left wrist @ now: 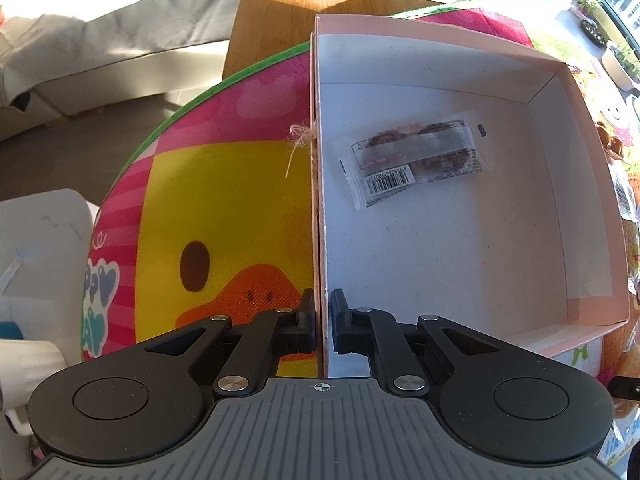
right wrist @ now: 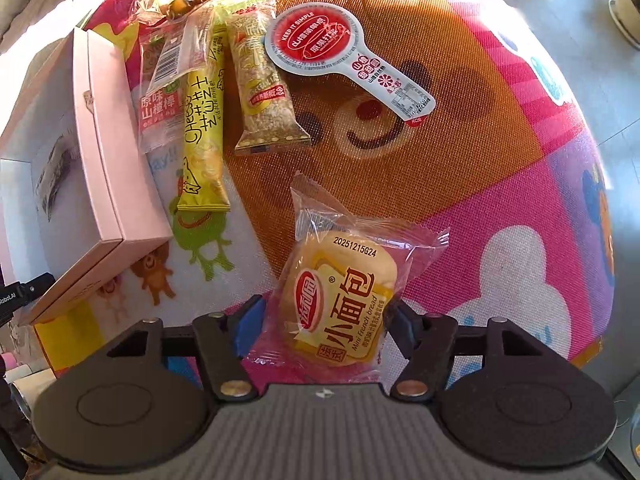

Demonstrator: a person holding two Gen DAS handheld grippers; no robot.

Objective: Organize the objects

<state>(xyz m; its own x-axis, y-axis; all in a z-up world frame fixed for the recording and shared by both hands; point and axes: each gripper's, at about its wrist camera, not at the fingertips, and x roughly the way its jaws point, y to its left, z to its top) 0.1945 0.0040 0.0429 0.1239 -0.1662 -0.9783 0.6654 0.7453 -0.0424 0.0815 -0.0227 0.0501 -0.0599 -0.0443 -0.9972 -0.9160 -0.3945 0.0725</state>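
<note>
While my left gripper (left wrist: 321,312) clamps the pink box's (left wrist: 592,184) side wall, one clear snack packet (left wrist: 412,158) lies inside it. My right gripper (right wrist: 324,320) straddles the mini bread packet (right wrist: 340,300) on the mat (right wrist: 500,160), jaws not pressing it. Between bread and box lie a cheese stick (right wrist: 204,128) and cereal bar (right wrist: 264,88).

A cartoon play mat (right wrist: 460,152) carries a pink box (right wrist: 116,168) and snack packets (right wrist: 256,80).

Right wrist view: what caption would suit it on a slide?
Right gripper open around a wrapped bread roll on the cartoon mat.
</note>
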